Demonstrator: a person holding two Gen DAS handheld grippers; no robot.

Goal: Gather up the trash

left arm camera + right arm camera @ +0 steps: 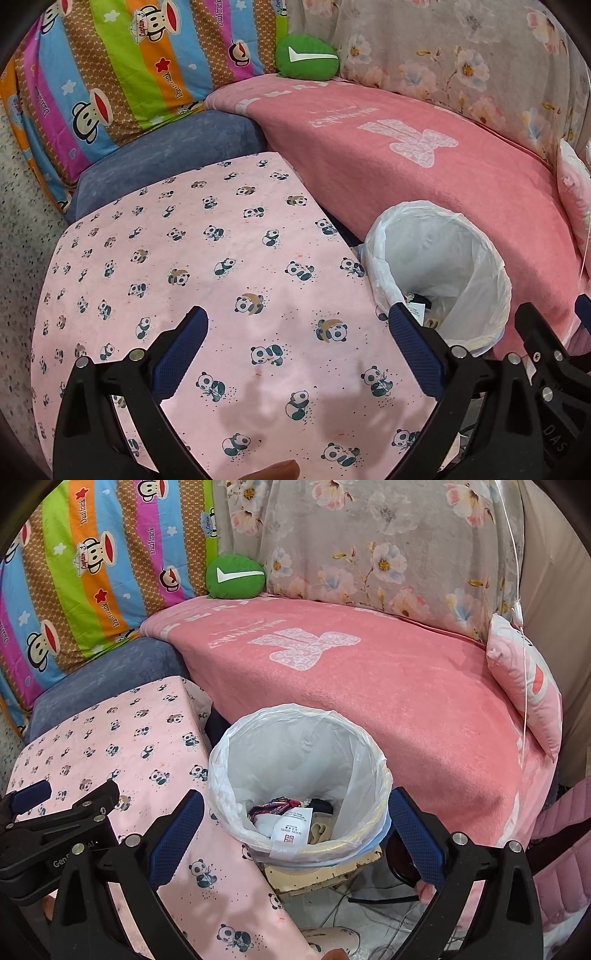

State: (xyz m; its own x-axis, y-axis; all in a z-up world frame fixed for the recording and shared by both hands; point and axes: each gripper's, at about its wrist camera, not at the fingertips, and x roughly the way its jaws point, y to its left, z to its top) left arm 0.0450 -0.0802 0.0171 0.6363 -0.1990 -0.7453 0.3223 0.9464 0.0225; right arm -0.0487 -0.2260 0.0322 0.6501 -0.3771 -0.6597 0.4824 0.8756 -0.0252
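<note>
I see trash (295,823) already in the bin (295,775), lower centre; both my grippers (295,350) (295,830) gape empty, nothing left on the table (207,266).

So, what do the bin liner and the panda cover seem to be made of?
Bin liner: thin plastic film, probably; translucent white, glossy, crinkled over the rim. Panda cover: soft matte fabric, perhaps cotton or fleece; printed pattern, no shine, drapes over the edge.

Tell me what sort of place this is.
Probably a home living room or bedroom corner: a sofa-like seat under a pink blanket, cartoon-monkey bedding propped behind, and a lined trash bin beside a panda-print tablecloth.
</note>
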